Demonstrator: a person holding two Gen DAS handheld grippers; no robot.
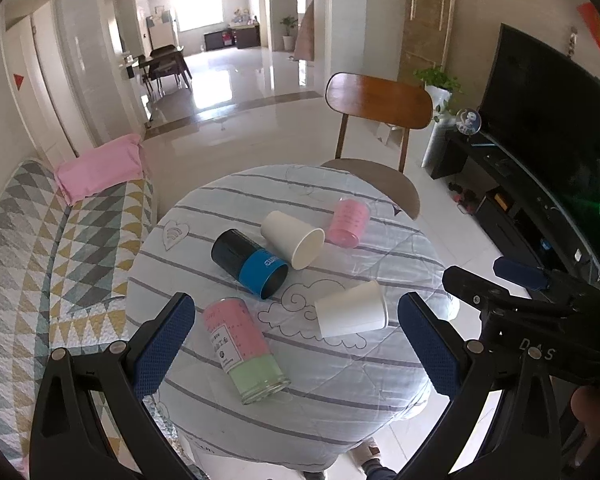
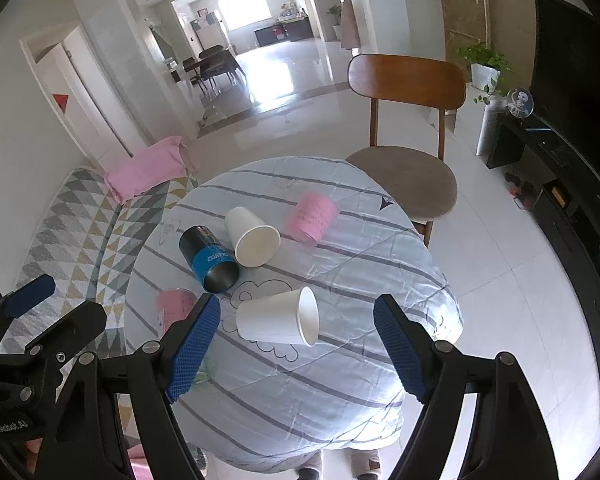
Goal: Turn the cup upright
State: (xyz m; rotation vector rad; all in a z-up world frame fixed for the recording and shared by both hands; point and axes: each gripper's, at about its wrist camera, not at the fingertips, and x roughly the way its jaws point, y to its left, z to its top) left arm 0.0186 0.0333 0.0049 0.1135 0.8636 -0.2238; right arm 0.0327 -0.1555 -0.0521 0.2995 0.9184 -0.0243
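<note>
Several cups lie on their sides on a round table (image 1: 340,392) with a striped cloth. A pink and green glass cup (image 1: 244,354) lies nearest my open left gripper (image 1: 296,344), just right of its left finger. A white paper cup (image 1: 350,314) (image 2: 278,316) lies between the jaws of my open right gripper (image 2: 296,344), which hovers above it. Further back lie a black and blue cup (image 1: 250,264) (image 2: 209,258), a second white paper cup (image 1: 294,239) (image 2: 252,236) and a pink cup (image 1: 348,222) (image 2: 312,217). Both grippers are empty.
A wooden chair (image 1: 376,120) (image 2: 408,128) stands behind the table. A sofa with a patterned quilt (image 1: 40,248) and a pink pillow (image 1: 100,166) is at the left. A TV (image 1: 548,112) on a dark stand is at the right. The right gripper (image 1: 520,276) shows in the left wrist view.
</note>
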